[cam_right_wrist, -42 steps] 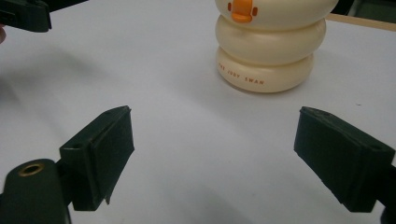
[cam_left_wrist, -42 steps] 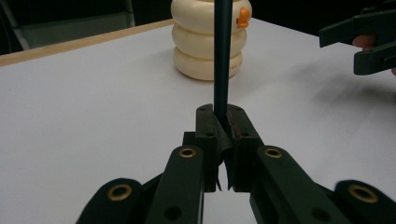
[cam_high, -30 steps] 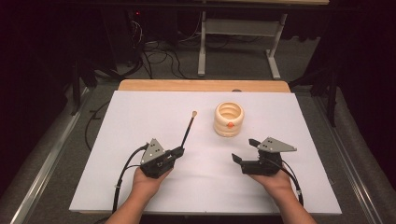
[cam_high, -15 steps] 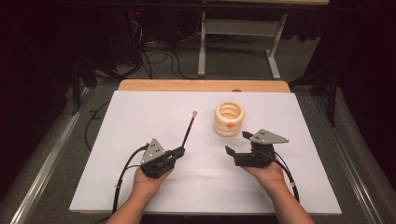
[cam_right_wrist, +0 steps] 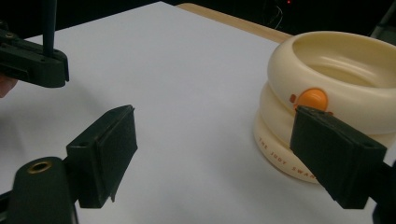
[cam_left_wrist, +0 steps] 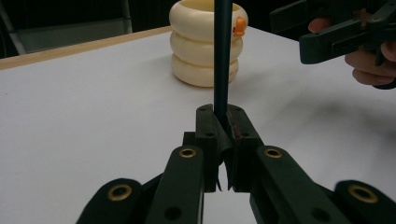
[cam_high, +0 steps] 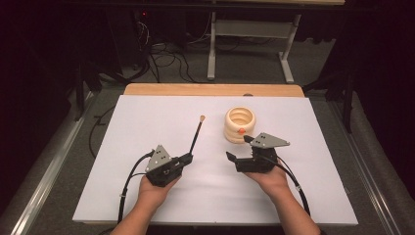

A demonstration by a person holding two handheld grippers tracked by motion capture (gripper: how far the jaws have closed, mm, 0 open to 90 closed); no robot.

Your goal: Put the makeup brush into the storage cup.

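A: On white table sheet [cam_high: 147, 127], item one: cream ribbed pot of three stacked plastic rings [cam_high: 241, 124], open top, small orange button [cam_high: 242, 131] on the near side. Standing upright, right of centre, toward the far edge.

B: Item two: thin dark rod with a pale rounded tip [cam_high: 195, 137]. Clamped at its near end in the left gripper [cam_high: 185, 159], jaws shut tight on it. Long axis running from that gripper away and slightly right, tip off toward the pot but well short of it.

A: Item three: right gripper [cam_high: 237, 149], jaws standing wide apart, nothing between them. Seen in the right gripper view: one black pad [cam_right_wrist: 105, 154] over bare sheet, the other pad [cam_right_wrist: 334, 156] just in front of the pot wall under the orange button. Contact there: cannot tell.

B: Relation governing the coming move: pot lying just beyond and to the right of the right gripper's opening, not yet between the pads. Nearer hand: right, by a clear margin; left gripper well apart from the pot, rod-length away.

A: Judged next: shift rightward and forward to bracket the pot wall, then close. Judged risk: a smooth rounded wall slipping under the pads.

B: Rod entry into the pot: not yet done.
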